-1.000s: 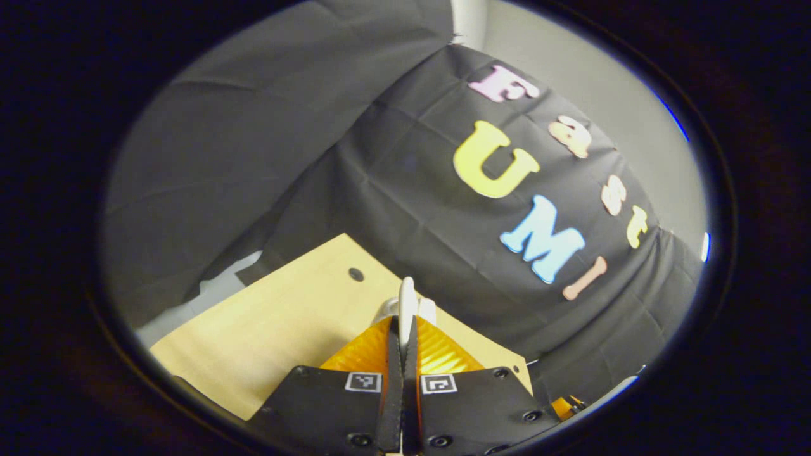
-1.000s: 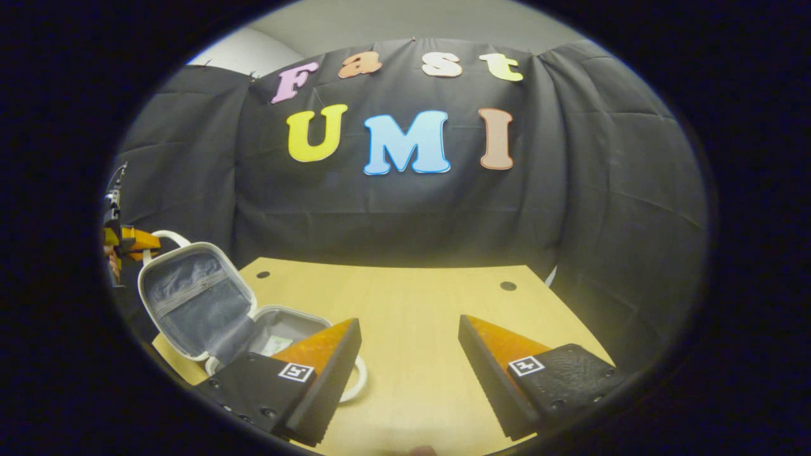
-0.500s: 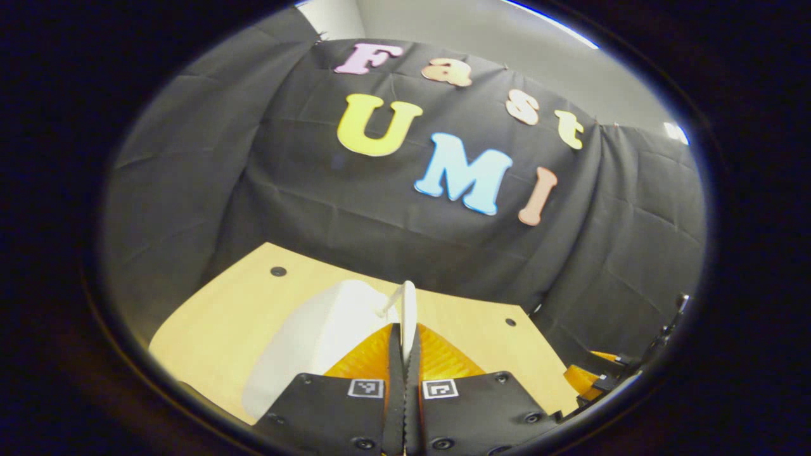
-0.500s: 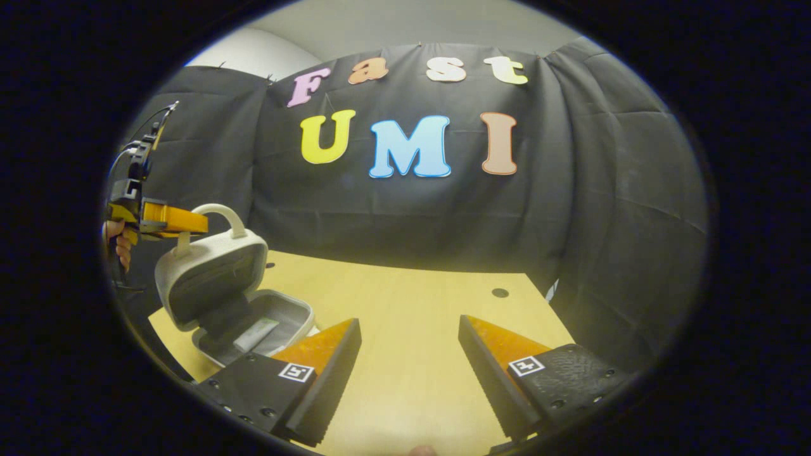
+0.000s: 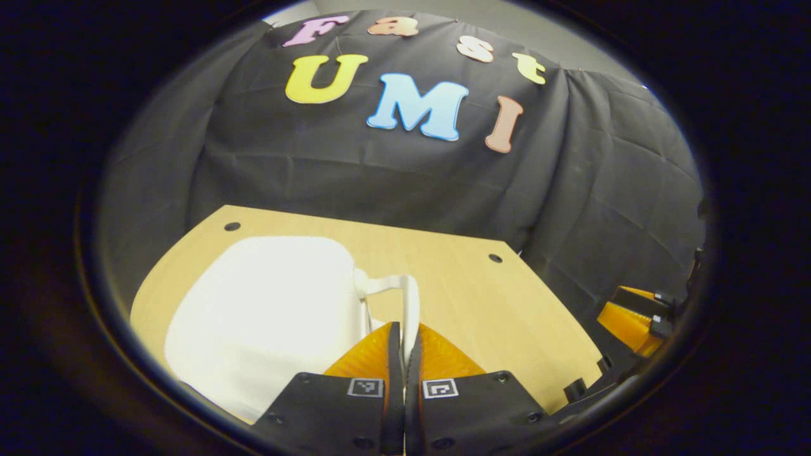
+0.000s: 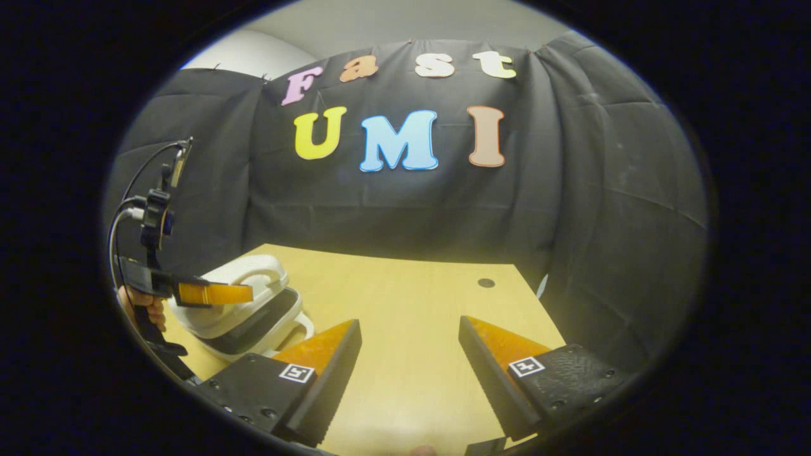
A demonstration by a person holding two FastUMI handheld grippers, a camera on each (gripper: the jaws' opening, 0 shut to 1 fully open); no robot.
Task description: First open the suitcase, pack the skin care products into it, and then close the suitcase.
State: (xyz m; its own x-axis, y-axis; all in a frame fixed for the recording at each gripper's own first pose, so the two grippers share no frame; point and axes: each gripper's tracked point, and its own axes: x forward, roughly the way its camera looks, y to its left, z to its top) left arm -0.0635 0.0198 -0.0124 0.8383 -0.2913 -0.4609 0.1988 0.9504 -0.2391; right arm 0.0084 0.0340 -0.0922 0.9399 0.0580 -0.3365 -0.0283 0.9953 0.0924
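Your left gripper [image 5: 403, 329] pinches the thin white handle [image 5: 410, 304] of the suitcase lid [image 5: 266, 304], which sits just ahead and leftward, nearly down on the suitcase base [image 6: 266, 326]; a dark gap remains. Smooth, rounded hard shell on pale wooden table [image 5: 494, 304]. Your right gripper [image 6: 408, 354] waits farther off, fingers spread, holding nothing.

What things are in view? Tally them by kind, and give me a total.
suitcase: 1
grippers: 2 (left gripper, right gripper)
hand: 1
table: 1
Total: 5
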